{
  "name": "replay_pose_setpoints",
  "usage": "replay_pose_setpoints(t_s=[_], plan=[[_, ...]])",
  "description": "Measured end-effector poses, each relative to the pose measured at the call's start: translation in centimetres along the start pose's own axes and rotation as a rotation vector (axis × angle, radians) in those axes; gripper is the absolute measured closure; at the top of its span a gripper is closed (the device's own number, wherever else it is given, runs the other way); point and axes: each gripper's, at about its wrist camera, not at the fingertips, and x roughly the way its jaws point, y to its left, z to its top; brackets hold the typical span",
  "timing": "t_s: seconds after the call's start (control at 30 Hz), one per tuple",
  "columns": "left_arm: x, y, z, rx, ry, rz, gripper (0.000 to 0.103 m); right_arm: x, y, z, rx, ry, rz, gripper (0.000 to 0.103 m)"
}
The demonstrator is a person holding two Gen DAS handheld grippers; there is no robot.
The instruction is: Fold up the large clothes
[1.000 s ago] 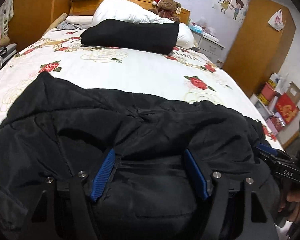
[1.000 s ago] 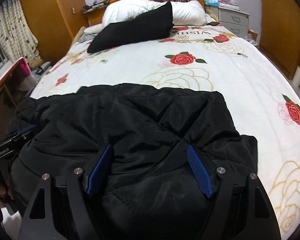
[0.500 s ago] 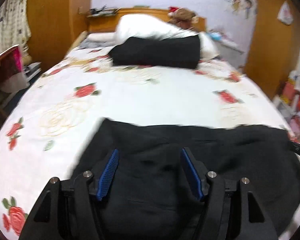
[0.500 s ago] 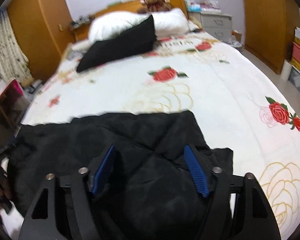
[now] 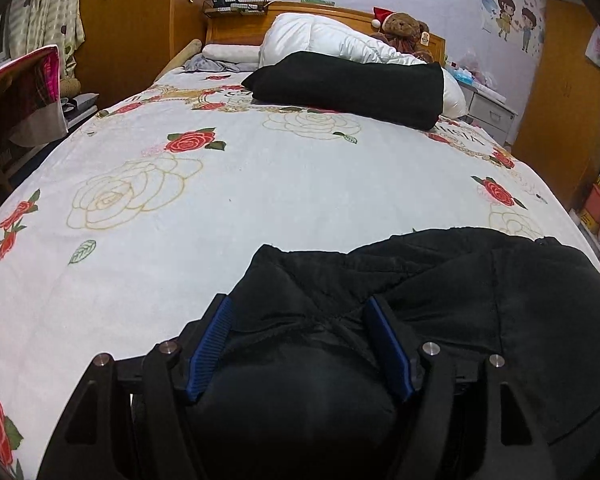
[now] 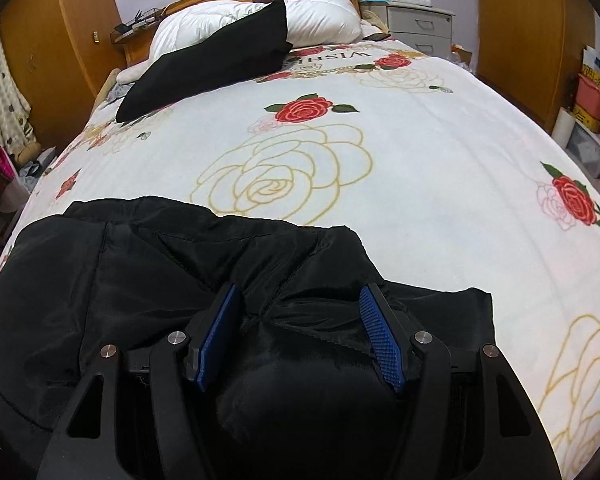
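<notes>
A large black padded jacket [image 5: 480,292] lies bunched at the near end of the bed and also shows in the right wrist view [image 6: 140,264]. My left gripper [image 5: 300,344] holds a thick bulge of the jacket between its blue pads [image 5: 212,348]. My right gripper [image 6: 300,336] holds another thick bulge of the same jacket between its blue pads [image 6: 380,340]. Both sets of jaws stand wide around the padding. The held edges are hidden under the bulges.
The bed has a white sheet with rose print [image 5: 260,184]. A folded black garment [image 5: 352,88] lies near the white pillows [image 5: 324,40] and a teddy bear [image 5: 404,28]. Wooden wardrobes [image 6: 516,20] stand to the sides, and boxes [image 6: 588,96] stand at the right.
The jacket has been pulled toward the near edge of the bed, so more bare sheet shows beyond it. Both grippers keep their hold on it.
</notes>
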Motion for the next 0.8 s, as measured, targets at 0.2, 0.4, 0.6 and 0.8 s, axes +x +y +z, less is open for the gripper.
replay_pose_setpoints(t_s=[0.2,0.4,0.6,0.8], plan=[[-2.2,-0.4,1.6,0.016,0.054,0.038,0.033,-3.0,0.3,1.7,0.014,0.039,-0.014,0.041],[-9.5,-2.7,1.8,-0.047,-0.04,-0.141,0.034,-10.5,3.8,1.1,-0.011,-0.104,0.108,0.041],[-8.2,-10.1,0.5,0.141,-0.023,-0.206,0.034,-7.6,10.4,0.2,-0.186,-0.042,0.142,0.041],[-2.9,-9.7,-1.5,0.1,0.032,-0.181,0.031,-2.9,9.2,-0.6,-0.179,-0.011,0.118,0.042]])
